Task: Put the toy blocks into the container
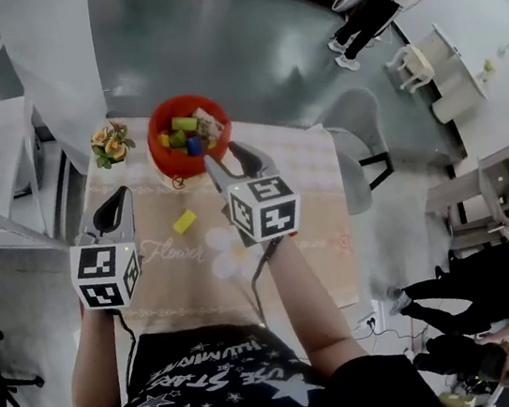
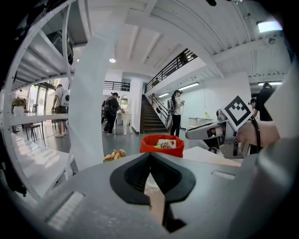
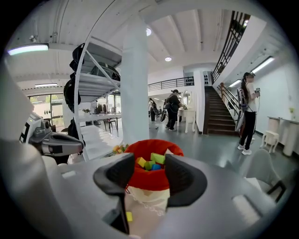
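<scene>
The left gripper (image 1: 124, 196) is pressed shut on nothing, left of the red bin (image 1: 184, 102) and nearer the person. A yellow block (image 1: 184, 221) lies on the table (image 1: 314, 189) near the bin, which holds more blocks (image 1: 184, 124). The right gripper (image 1: 225, 155) is spread and empty, just beside the bin.

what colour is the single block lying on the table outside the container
Yellow; the block shows best in the head view.
</scene>
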A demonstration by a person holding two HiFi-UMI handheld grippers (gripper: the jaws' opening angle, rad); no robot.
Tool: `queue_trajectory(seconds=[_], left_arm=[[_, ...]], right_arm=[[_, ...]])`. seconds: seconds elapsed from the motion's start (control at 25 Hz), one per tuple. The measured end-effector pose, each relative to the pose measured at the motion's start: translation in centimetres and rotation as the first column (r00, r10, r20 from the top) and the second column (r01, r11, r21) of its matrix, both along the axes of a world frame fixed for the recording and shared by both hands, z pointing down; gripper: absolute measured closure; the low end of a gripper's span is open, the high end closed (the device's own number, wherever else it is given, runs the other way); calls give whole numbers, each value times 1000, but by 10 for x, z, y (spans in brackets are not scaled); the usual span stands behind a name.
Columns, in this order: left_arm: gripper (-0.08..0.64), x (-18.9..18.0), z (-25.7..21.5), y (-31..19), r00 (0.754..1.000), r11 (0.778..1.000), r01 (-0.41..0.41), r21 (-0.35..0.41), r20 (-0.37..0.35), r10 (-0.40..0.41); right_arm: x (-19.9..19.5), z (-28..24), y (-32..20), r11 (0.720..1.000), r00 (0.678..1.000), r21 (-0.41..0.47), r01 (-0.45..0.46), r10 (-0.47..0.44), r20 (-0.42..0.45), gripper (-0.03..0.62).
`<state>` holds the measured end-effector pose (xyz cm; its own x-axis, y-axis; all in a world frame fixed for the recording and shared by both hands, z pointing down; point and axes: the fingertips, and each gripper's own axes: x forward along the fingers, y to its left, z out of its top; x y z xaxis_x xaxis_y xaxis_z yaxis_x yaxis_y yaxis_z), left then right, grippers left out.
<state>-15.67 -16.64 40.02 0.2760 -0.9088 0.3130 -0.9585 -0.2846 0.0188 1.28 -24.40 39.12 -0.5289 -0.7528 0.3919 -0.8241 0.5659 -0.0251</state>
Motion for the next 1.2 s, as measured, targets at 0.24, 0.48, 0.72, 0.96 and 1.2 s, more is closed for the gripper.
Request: queue_trajectory(seconds=[0.24,0.48,0.72,0.96,1.2], left_arm=[[551,6,11,26,1000,1000,1,-24,5,-1],[551,24,29,45,999,997,-32,-64,8,32],[552,56,48,53,996,991,-91,-102,3,92],[551,91,69,62,988,978,-148,-146,12,151],[551,118,87,70,980,962,-197,-189,0,201]], right_arm=[[11,18,30,1000,1000,-18,-17,17,-1,383],[47,46,56,995,996,-57,-83,82,-25,383],[87,72,79,984,987,-90,-153,149,-54,383],[117,97,104,971,977,-125,-203,193,-87,383],[151,128,131,948,962,-180,-260,239,-133,383]])
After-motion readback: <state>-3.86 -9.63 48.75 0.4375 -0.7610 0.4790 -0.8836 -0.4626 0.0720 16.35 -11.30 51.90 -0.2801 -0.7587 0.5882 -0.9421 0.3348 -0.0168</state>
